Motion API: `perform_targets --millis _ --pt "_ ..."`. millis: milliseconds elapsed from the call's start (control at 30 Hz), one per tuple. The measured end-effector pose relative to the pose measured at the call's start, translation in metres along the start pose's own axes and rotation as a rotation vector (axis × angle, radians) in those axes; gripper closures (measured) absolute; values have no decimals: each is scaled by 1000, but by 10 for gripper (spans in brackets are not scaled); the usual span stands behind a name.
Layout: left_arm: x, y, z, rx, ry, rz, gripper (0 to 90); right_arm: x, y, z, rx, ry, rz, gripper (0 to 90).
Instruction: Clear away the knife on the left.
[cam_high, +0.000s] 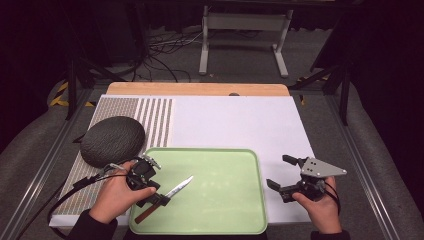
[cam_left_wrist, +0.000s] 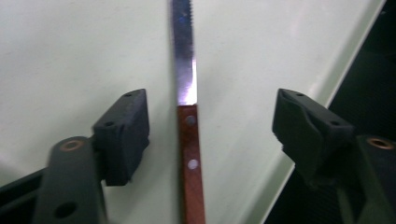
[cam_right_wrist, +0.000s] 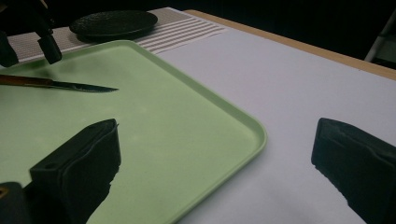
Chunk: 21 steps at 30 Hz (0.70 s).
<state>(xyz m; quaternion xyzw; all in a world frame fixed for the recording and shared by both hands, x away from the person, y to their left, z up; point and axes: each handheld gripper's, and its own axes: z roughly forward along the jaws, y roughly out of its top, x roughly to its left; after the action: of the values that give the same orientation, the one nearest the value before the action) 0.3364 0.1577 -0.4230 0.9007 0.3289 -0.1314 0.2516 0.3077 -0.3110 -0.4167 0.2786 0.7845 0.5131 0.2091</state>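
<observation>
Step, as judged: knife (cam_left_wrist: 189, 140) release onto green tray (cam_high: 230, 165). Knife lies flat near tray's left edge. Left gripper (cam_left_wrist: 210, 130) jaws spread, clear of handle. Right gripper (cam_high: 280, 172) jaws spread, empty, just right of tray. Next: lift left gripper straight off.

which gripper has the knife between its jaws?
The left gripper: its open jaws flank the knife handle on the green tray without pressing it. The right gripper is over the white mat.
</observation>
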Motion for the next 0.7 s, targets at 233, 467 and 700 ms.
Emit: perform_targets --millis 233,467,700 --pt "-3 1 7 -22 -33 78 432 0 0 0 3 1 -2 22" --pt "-2 3 19 12 -13 196 831 0 -1 1 4 7 -3 22" --pt "-1 3 27 45 -23 217 900 1 -1 2 9 11 -4 21"
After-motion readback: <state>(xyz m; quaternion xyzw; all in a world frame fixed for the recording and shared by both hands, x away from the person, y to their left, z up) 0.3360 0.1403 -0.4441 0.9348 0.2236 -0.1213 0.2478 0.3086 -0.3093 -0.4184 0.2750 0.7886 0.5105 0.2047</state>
